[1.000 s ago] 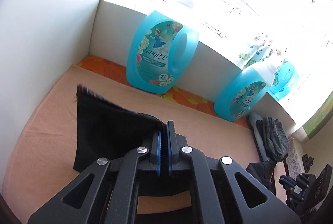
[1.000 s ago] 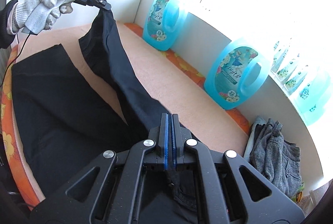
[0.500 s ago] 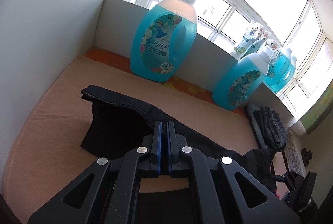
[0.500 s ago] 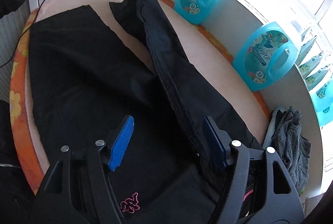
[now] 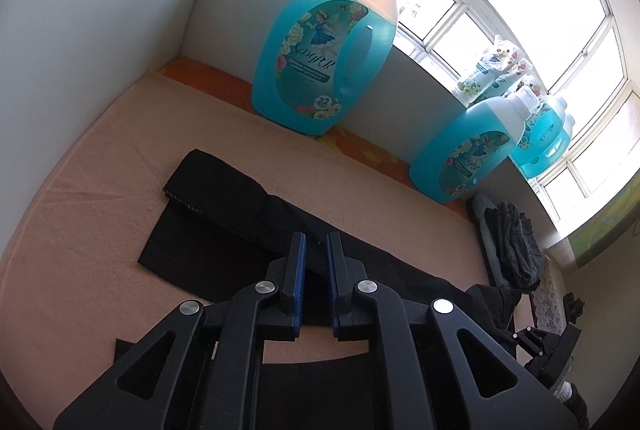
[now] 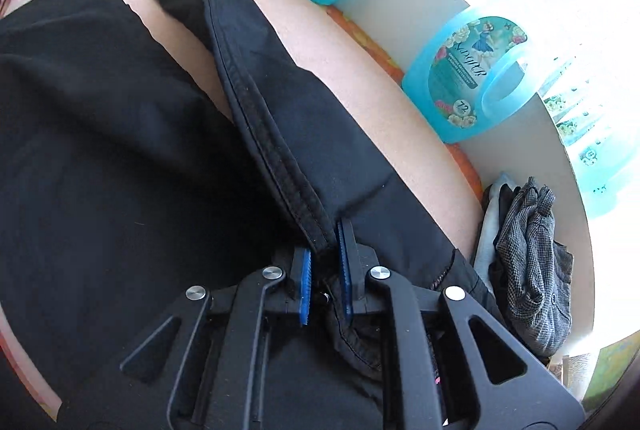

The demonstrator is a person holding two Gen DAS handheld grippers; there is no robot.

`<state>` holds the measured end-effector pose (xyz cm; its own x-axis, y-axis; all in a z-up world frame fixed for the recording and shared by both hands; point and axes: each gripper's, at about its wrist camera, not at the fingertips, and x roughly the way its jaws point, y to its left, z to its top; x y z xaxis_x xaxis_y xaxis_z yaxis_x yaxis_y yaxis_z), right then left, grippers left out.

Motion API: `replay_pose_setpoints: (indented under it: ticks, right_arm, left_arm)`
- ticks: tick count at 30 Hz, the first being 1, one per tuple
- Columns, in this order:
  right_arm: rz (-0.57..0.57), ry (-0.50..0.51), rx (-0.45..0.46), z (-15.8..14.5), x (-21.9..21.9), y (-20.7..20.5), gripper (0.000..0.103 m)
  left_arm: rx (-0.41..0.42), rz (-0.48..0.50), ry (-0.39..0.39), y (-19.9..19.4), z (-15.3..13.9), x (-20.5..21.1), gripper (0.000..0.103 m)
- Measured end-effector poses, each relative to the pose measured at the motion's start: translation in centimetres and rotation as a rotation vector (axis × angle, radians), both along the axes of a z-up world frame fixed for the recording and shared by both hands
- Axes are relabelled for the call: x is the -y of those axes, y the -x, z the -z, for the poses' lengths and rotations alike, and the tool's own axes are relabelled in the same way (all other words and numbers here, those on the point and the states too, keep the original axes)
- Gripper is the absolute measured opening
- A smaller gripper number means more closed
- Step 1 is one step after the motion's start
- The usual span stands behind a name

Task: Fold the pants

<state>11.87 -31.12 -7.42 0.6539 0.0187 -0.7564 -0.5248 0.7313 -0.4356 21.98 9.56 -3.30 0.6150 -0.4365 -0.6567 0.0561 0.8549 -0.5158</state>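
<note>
Black pants (image 6: 120,150) lie spread on a peach-covered surface (image 6: 340,46). One leg (image 6: 272,78) lies flat and twisted, its thick seam running toward my right gripper (image 6: 324,262). The right jaws stand narrowly apart around the seam fold at the crotch. In the left wrist view the leg's hem end (image 5: 208,206) lies flat on the cover. My left gripper (image 5: 316,270) hovers just above that leg, its jaws slightly apart with nothing between them.
Large blue detergent jugs (image 5: 324,58) (image 5: 468,158) stand along the wall under the window, one also in the right wrist view (image 6: 472,70). A heap of grey clothes (image 6: 528,254) lies at the right end. A white wall bounds the left side.
The left gripper lowered the leg end onto the cover and opened, letting it go. The right gripper opened wide, then narrowed around the seam near the crotch.
</note>
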Motion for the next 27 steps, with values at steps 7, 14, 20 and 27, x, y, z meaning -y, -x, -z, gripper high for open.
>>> replay_pose_setpoints:
  ticks: [7,14,20,27]
  right_arm:
    - [0.012,-0.033,0.031,-1.5,-0.1,0.0,0.009]
    - [0.044,-0.06,0.071,-3.7,0.6,-0.2,0.008]
    - [0.039,-0.083,0.079,-4.7,0.5,0.4,0.008]
    - [0.01,-0.075,0.096,-4.7,0.0,2.5,0.008]
  left_arm:
    - [-0.117,0.037,0.122,-1.0,3.5,2.6,0.035]
    - [-0.182,0.035,0.172,-1.8,5.8,4.6,0.035]
    - [-0.205,-0.02,0.183,-3.1,6.9,4.3,0.043]
    - [-0.157,-0.111,0.208,-4.1,7.8,2.1,0.01]
